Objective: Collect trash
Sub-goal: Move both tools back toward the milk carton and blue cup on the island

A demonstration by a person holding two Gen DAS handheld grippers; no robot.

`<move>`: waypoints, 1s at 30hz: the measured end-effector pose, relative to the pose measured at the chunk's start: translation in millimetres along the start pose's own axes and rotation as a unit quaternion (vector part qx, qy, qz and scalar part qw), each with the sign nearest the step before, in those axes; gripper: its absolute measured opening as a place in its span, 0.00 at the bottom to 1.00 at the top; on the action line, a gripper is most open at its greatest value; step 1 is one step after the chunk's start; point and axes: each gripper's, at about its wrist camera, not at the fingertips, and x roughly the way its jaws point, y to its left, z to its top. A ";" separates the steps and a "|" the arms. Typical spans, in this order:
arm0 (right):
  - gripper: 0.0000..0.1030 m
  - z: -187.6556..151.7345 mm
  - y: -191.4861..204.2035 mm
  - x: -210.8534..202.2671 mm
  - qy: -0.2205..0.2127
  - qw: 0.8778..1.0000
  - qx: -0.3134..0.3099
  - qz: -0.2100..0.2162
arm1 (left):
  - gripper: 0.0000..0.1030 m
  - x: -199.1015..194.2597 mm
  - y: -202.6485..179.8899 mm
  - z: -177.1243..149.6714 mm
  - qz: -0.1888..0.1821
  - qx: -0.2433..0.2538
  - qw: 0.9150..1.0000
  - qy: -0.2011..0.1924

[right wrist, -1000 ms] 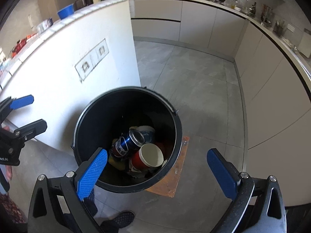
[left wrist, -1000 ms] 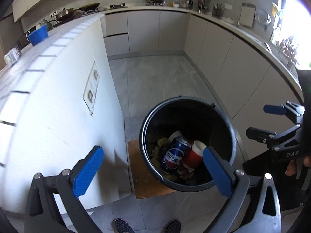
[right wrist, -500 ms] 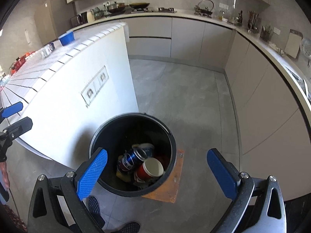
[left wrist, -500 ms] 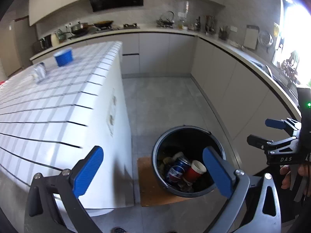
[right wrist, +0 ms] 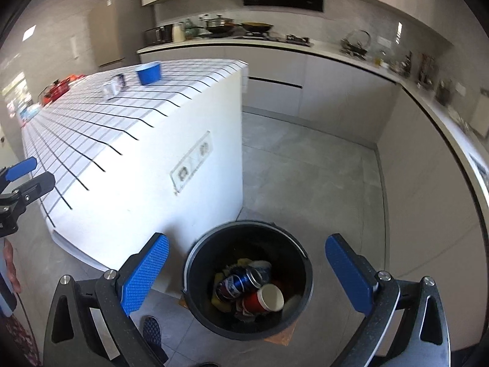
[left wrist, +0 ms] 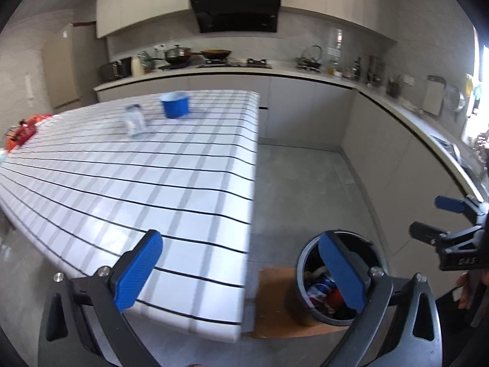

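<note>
A black trash bucket (right wrist: 195, 269) stands on the floor beside the white tiled island (right wrist: 137, 165); it also shows in the left wrist view (left wrist: 301, 278). Inside lie a blue soda can (right wrist: 238, 283), a red paper cup (right wrist: 262, 299) and other scraps. On the island top stand a blue bowl (left wrist: 174, 104) and a clear crumpled plastic item (left wrist: 134, 120). My left gripper (left wrist: 241, 272) is open and empty, above the island's near corner. My right gripper (right wrist: 247, 272) is open and empty, above the bucket.
A brown board (left wrist: 275, 309) lies under the bucket. Grey cabinets and a countertop (right wrist: 428, 140) run along the back and right, with pots and utensils. Red items (left wrist: 23, 130) sit at the island's far left. Grey floor (right wrist: 305, 165) stretches between island and cabinets.
Both grippers have risen and tilted up from the bucket. The island top with the blue bowl and plastic item has come into view. Both grippers stayed open.
</note>
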 end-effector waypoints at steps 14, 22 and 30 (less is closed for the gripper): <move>1.00 77.6 67.6 14.7 -0.026 0.999 -0.026 0.031 | 1.00 8.7 89.9 31.6 0.077 -0.065 0.995 -0.009; 1.00 137.9 109.4 53.8 -0.034 0.998 -0.027 0.049 | 0.95 50.6 142.2 70.6 0.079 -0.094 0.992 -0.004; 0.85 202.2 150.8 113.9 -0.032 0.996 -0.025 0.075 | 0.91 106.8 178.6 104.9 0.064 -0.100 0.993 0.015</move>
